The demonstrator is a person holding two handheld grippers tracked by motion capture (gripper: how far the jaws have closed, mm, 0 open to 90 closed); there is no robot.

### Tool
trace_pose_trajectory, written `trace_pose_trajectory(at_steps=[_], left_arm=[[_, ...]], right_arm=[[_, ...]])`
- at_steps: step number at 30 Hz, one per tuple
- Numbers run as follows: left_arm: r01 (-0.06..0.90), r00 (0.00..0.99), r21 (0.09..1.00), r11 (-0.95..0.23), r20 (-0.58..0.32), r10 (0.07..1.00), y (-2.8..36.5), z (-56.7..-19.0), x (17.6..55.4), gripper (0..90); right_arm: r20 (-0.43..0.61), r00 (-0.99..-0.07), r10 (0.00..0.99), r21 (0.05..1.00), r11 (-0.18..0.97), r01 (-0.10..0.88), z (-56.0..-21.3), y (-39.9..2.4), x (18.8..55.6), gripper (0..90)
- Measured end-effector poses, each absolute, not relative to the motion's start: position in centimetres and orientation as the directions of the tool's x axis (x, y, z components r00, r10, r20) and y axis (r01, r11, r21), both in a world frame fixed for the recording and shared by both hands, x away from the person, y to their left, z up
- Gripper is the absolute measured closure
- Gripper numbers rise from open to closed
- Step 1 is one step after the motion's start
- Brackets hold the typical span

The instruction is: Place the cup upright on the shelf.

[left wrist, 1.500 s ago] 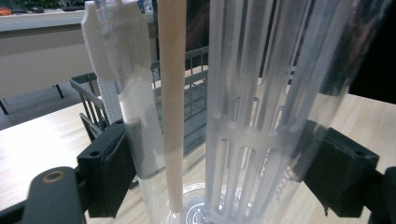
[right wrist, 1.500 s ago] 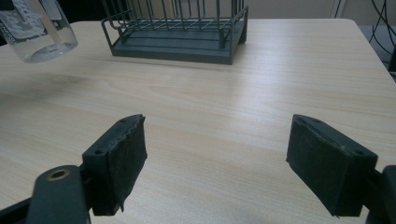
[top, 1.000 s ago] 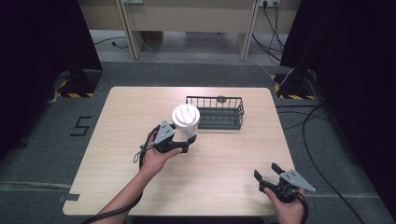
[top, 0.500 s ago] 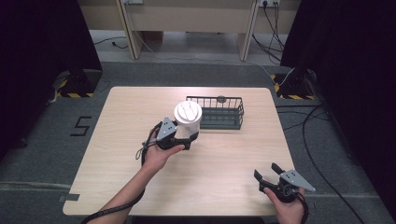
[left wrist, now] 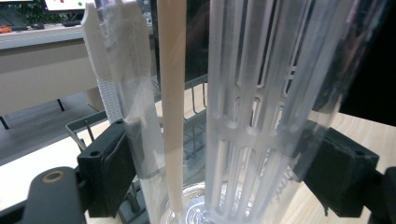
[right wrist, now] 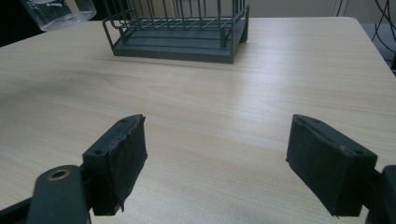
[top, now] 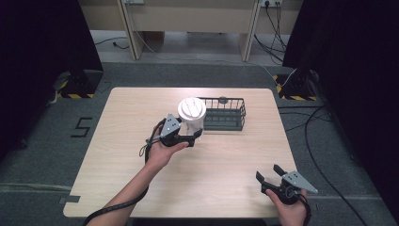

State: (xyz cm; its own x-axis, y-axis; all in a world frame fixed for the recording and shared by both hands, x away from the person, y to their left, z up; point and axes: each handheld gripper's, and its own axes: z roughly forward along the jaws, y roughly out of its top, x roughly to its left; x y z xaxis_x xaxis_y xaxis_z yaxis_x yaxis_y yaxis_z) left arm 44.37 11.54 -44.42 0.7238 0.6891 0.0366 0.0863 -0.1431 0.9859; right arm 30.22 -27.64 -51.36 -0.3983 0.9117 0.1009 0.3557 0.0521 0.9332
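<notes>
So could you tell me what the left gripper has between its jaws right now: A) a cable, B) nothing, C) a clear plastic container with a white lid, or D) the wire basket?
C: the left gripper has its jaws closed on the clear container, beside the wire basket.

A clear jar (top: 191, 117) sits just left of the wire basket (top: 225, 114) on the table (top: 122, 117).
</notes>
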Motion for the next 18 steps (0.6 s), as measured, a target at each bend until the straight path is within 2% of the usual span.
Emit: trace_pose_trajectory(at_steps=[18], left_arm=[[0.080,0.724,0.987,-0.138,0.037,0.688,10.5,-43.2,45.6,17.8]], right_arm=[[0.103,-0.398,0.912,0.934,0.049,0.354,-51.4,-27.7,30.2,20.5]])
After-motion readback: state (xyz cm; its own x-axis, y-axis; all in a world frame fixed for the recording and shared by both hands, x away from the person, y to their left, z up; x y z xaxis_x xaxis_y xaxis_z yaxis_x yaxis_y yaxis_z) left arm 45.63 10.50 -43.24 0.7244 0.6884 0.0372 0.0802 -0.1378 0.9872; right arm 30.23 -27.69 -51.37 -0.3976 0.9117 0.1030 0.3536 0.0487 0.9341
